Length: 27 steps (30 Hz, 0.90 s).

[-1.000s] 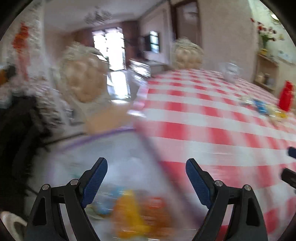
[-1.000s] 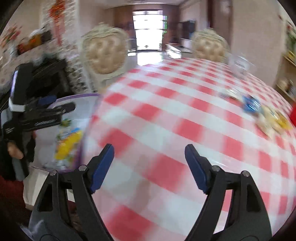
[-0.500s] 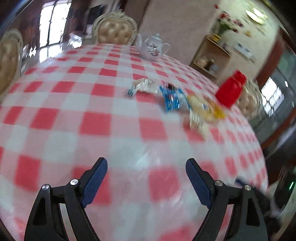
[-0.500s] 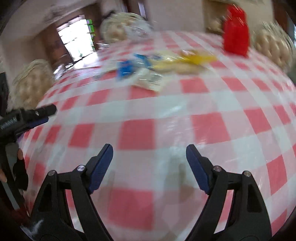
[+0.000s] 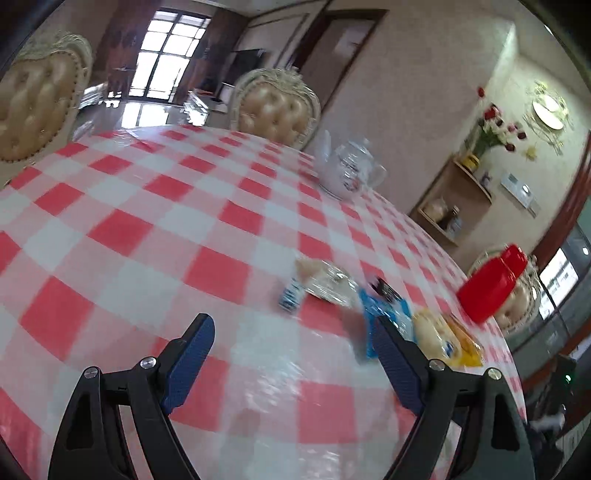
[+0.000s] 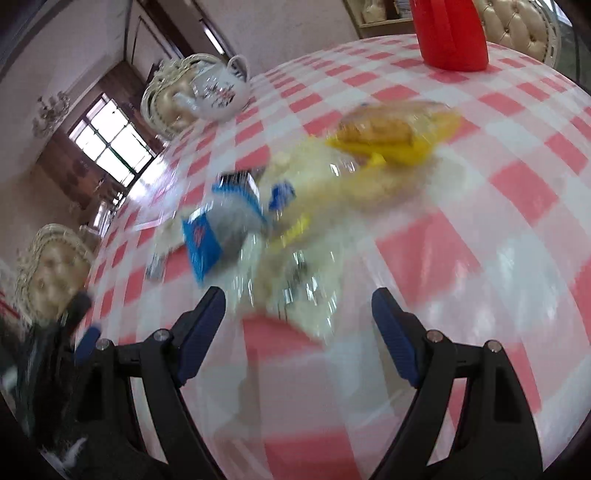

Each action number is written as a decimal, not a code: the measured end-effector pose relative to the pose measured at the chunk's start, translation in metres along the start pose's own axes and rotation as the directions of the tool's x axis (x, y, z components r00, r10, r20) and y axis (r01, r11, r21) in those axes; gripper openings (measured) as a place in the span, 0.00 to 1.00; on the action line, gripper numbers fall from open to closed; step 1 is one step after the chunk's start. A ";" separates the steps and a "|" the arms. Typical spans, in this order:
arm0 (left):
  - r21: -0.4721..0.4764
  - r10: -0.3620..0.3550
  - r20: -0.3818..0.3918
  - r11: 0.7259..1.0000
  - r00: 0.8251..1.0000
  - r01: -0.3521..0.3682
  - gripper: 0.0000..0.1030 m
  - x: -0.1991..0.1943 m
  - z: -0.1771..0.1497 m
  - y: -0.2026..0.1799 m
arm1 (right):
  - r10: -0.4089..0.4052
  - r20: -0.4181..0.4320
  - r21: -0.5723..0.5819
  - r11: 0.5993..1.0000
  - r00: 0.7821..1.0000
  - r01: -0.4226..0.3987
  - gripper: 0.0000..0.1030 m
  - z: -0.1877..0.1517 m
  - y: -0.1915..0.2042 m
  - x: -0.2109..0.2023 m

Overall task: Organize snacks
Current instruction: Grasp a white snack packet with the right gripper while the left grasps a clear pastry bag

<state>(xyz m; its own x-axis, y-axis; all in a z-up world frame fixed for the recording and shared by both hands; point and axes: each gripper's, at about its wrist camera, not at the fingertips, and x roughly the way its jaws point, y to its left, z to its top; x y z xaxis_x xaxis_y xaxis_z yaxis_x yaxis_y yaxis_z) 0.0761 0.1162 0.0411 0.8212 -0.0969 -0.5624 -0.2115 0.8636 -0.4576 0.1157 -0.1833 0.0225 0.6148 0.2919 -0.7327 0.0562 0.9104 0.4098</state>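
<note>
Several snack packets lie in a loose group on the red-and-white checked table [image 5: 147,229]. In the left wrist view a clear packet [image 5: 325,284], a blue packet [image 5: 384,314] and a yellow packet [image 5: 447,338] lie ahead to the right of my open, empty left gripper [image 5: 293,341]. In the right wrist view, which is blurred, a blue packet [image 6: 221,229], a clear packet [image 6: 306,288] and a yellow packet [image 6: 391,133] lie just ahead of my open, empty right gripper [image 6: 297,314]. The clear packet reaches between its fingertips.
A white teapot [image 5: 347,170] [image 6: 218,92] stands at the far side of the table. A red container [image 5: 491,284] [image 6: 448,33] stands beyond the snacks. Padded chairs [image 5: 277,110] ring the table. The left gripper [image 6: 81,332] shows at the left edge of the right wrist view.
Both grippers swung from the table's left side, where a bin with snacks showed, toward the snack group and came closer to it. Both stayed open.
</note>
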 end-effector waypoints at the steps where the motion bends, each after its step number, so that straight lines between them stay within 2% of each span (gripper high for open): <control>1: -0.024 -0.001 0.006 1.000 1.000 0.001 0.85 -0.001 0.003 0.005 | -0.014 -0.004 0.011 1.000 1.000 0.014 0.81 0.007 0.002 0.008; 3: -0.073 -0.004 0.008 0.997 1.000 0.004 0.85 0.000 0.008 0.015 | -0.038 -0.019 0.020 0.999 0.999 0.038 0.83 0.012 0.004 0.020; 6: -0.109 -0.013 -0.026 0.994 1.000 0.010 0.85 0.006 0.009 0.021 | -0.123 -0.027 -0.032 0.992 0.992 0.122 0.89 0.010 0.021 0.031; 10: -0.095 -0.024 -0.048 0.995 0.999 0.020 0.85 0.010 0.006 0.019 | -0.248 -0.007 -0.186 0.952 0.969 0.243 0.90 -0.004 0.049 0.045; 11: -0.093 -0.028 -0.051 0.995 0.998 0.023 0.85 0.010 0.006 0.018 | -0.276 0.002 -0.238 0.933 0.961 0.269 0.87 -0.008 0.053 0.047; 12: -0.090 -0.031 -0.058 0.996 0.998 0.026 0.85 0.011 0.005 0.018 | -0.287 0.010 -0.271 0.921 0.958 0.279 0.70 -0.011 0.054 0.046; 13: -0.087 -0.032 -0.063 0.996 0.998 0.027 0.85 0.011 0.004 0.018 | -0.273 0.028 -0.293 0.917 0.961 0.270 0.66 -0.013 0.053 0.041; 16: -0.083 -0.026 -0.071 0.996 0.997 0.020 0.85 0.012 0.004 0.018 | -0.240 0.071 -0.361 0.899 0.968 0.250 0.24 -0.022 0.044 0.020; 18: -0.077 -0.027 -0.079 0.997 0.997 0.021 0.85 0.013 0.004 0.018 | -0.166 0.055 -0.388 0.905 0.985 0.174 0.23 -0.031 0.032 0.004; 23: -0.034 -0.021 -0.102 0.999 0.995 0.017 0.85 0.019 0.002 0.012 | -0.095 0.052 -0.426 0.898 0.994 0.108 0.22 -0.050 0.018 -0.027; 27: 0.042 -0.009 -0.142 0.999 0.990 0.015 0.85 0.029 -0.001 0.004 | -0.022 0.079 -0.404 0.913 0.997 0.052 0.22 -0.054 0.008 -0.057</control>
<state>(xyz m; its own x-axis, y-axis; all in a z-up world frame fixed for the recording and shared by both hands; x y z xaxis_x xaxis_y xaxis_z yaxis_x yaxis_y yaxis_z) 0.0982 0.1159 0.0226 0.7396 -0.1734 -0.6503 -0.1770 0.8821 -0.4365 0.0388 -0.1768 0.0383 0.6737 0.2479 -0.6962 -0.2348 0.9650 0.1164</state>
